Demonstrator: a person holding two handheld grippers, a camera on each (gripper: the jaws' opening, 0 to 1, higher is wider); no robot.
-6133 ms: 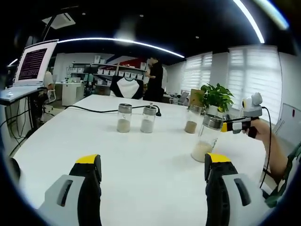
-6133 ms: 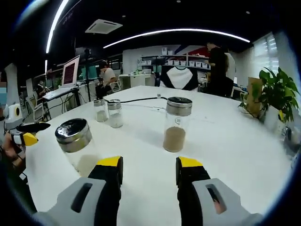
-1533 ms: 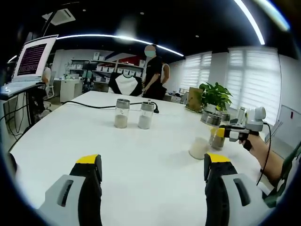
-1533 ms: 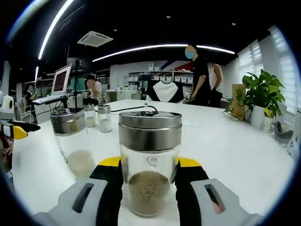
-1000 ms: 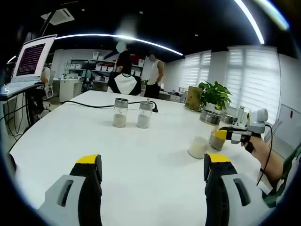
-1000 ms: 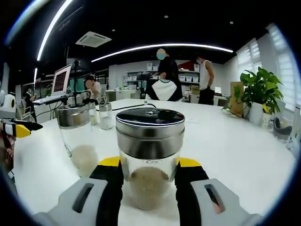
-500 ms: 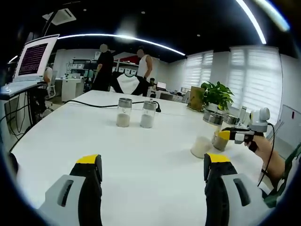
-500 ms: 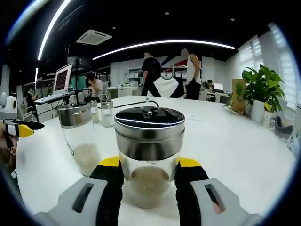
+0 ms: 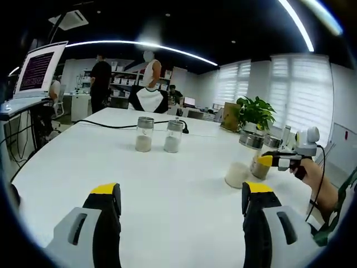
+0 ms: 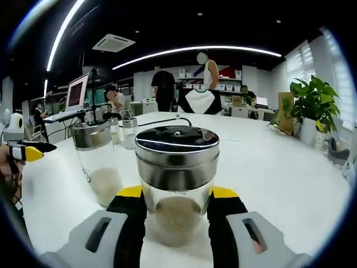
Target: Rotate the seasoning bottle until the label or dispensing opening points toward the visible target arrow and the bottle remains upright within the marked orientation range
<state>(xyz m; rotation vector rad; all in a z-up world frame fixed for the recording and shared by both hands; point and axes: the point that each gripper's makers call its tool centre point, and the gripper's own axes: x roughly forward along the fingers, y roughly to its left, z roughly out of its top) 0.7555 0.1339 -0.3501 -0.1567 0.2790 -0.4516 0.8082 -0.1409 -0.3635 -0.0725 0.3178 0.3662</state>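
Note:
The seasoning bottle (image 10: pixel 177 184), clear glass with a steel lid and brown granules, stands upright on the white table (image 10: pixel 279 167). My right gripper (image 10: pixel 177 196) is shut on its lower body, one yellow-tipped jaw on each side. In the left gripper view the same bottle (image 9: pixel 259 163) stands at the right, with the right gripper (image 9: pixel 269 161) and a hand behind it. My left gripper (image 9: pixel 181 192) hangs open over bare table, well short of the bottles. I see no arrow mark or label.
A second bottle with white powder (image 10: pixel 100 162) stands close to the left of the held one. Two more bottles (image 9: pixel 144 134) (image 9: pixel 172 135) stand mid-table near a black cable. A potted plant (image 9: pixel 255 114) sits far right. People stand in the background.
The right gripper came up to the brown seasoning bottle and closed around it. Over the last half second it holds still; people in the background walked left.

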